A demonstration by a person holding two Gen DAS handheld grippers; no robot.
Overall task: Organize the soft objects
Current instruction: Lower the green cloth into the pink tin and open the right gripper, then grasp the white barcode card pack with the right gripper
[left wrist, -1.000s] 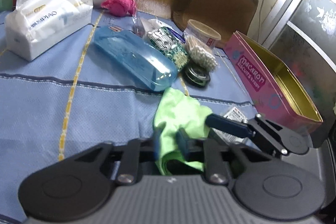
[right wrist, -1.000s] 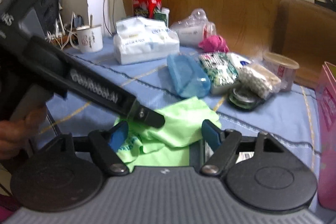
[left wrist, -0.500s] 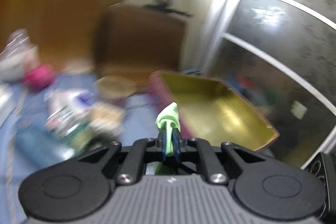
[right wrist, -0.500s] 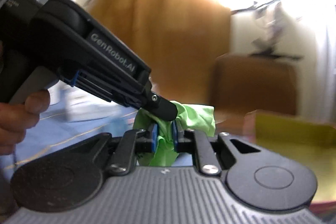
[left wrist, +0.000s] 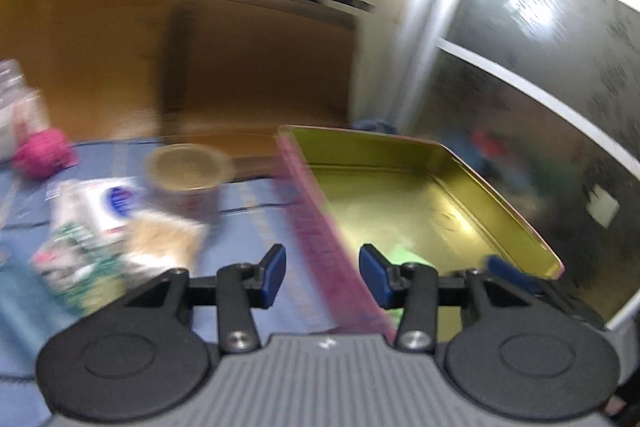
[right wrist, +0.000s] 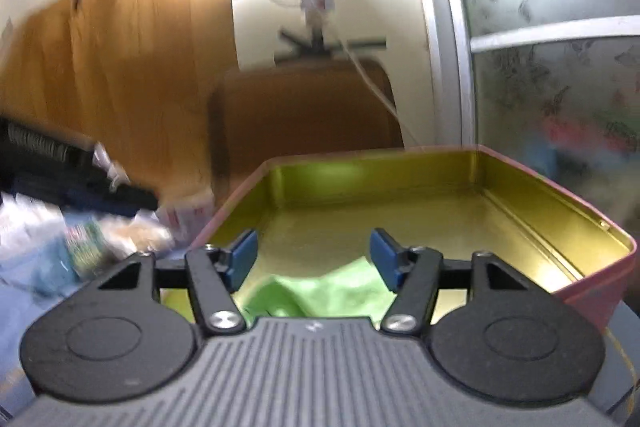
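both jaws opening; green cloth (right wrist: 320, 291) lies below.

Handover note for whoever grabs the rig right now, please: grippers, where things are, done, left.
Left gripper: jaws opening, nothing between them; it hangs over the near wall of the pink tin.
Right gripper: jaws opening, nothing gripped; it hangs over the tin.
Green cloth: lying loose on the tin's gold floor, at the near end, below the right gripper.
Done: cloth is in the tin.
Left: the pink fuzzy ball sits on the blue tablecloth at far left, probably next. The packets and tub beside it are too blurred to judge.
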